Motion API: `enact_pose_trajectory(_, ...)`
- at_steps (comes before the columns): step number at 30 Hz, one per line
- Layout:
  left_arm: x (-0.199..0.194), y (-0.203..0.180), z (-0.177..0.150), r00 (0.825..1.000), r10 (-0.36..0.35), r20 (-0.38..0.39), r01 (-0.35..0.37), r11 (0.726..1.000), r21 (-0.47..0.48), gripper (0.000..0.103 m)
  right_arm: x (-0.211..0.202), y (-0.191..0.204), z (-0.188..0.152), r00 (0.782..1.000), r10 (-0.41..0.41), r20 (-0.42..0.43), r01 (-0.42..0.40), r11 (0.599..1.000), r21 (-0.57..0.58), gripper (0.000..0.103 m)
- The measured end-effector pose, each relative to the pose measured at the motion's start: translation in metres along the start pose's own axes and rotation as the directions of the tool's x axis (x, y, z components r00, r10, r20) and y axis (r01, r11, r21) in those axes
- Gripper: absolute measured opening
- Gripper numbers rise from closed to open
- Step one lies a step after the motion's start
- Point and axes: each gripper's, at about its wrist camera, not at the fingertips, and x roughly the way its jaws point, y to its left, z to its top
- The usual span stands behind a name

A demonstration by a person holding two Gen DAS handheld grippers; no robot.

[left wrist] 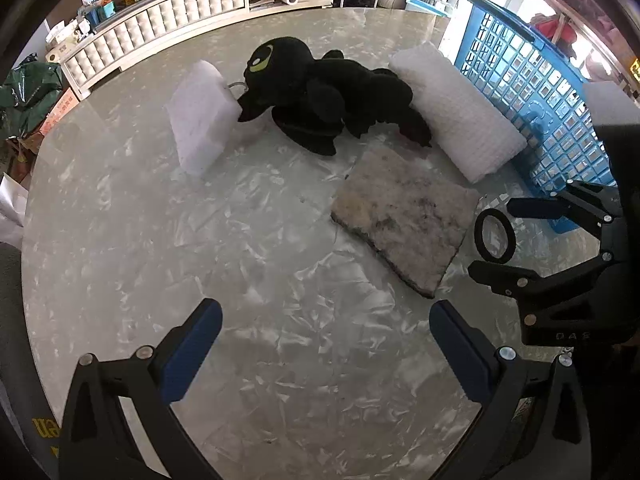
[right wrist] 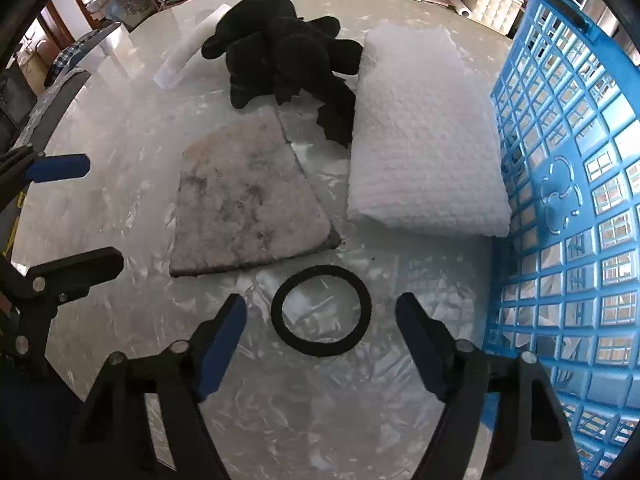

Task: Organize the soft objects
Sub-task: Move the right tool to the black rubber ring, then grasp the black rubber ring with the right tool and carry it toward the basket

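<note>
A black plush dragon (left wrist: 320, 92) (right wrist: 284, 56) lies at the table's far middle. A white foam block (left wrist: 202, 116) (right wrist: 188, 50) lies left of it. A white quilted pad (left wrist: 456, 112) (right wrist: 424, 136) lies against the blue basket (left wrist: 532, 92) (right wrist: 572, 184). A grey stained felt square (left wrist: 404, 216) (right wrist: 248, 196) lies in the middle. A black ring (left wrist: 495, 234) (right wrist: 321, 311) lies flat just ahead of my right gripper (right wrist: 320, 320) (left wrist: 490, 236), which is open around it without touching. My left gripper (left wrist: 326, 316) is open and empty over bare table.
The round marble-look table (left wrist: 200, 240) (right wrist: 120, 120) carries everything. White cabinets (left wrist: 192, 4) stand behind it. The basket stands along the table's right side. Bags and boxes (left wrist: 28, 92) sit on the floor at the left.
</note>
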Motion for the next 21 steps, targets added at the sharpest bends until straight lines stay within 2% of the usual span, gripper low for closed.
enact_pose_trajectory(3,0.000,0.001,0.000,1.000,-0.009,0.004,0.009,1.000,0.003,0.103,-0.002,0.003,0.001,1.000,0.005,0.006,-0.005,1.000,-0.016,0.062)
enact_pose_trajectory(7,0.001,-0.002,-0.001,1.000,-0.014,0.014,0.014,1.000,0.007,0.103,-0.005,0.013,0.000,1.000,0.015,0.014,-0.014,0.999,-0.039,0.044)
enact_pose_trajectory(9,-0.002,-0.004,-0.002,1.000,-0.018,0.026,0.018,1.000,0.010,0.103,-0.005,0.017,0.000,1.000,0.017,0.012,-0.017,0.999,-0.048,0.040)
enact_pose_trajectory(11,-0.006,-0.004,-0.002,0.999,-0.022,0.037,0.021,1.000,0.009,0.103,-0.006,0.020,-0.001,1.000,0.019,0.008,-0.018,0.998,-0.055,0.032)
enact_pose_trajectory(13,-0.009,-0.003,-0.002,0.999,-0.027,0.043,0.026,1.000,0.003,0.103,-0.006,0.020,-0.003,1.000,0.025,0.002,-0.025,0.998,-0.054,0.019)
enact_pose_trajectory(16,-0.013,-0.001,-0.003,0.998,-0.033,0.048,0.033,0.999,-0.008,0.103,-0.009,0.022,-0.004,1.000,0.031,-0.007,-0.031,0.998,-0.048,0.009)
enact_pose_trajectory(21,-0.018,0.003,-0.004,0.998,-0.049,0.044,0.050,0.998,-0.027,0.103,-0.018,0.024,-0.009,0.999,0.046,-0.020,-0.046,0.998,-0.035,0.007)
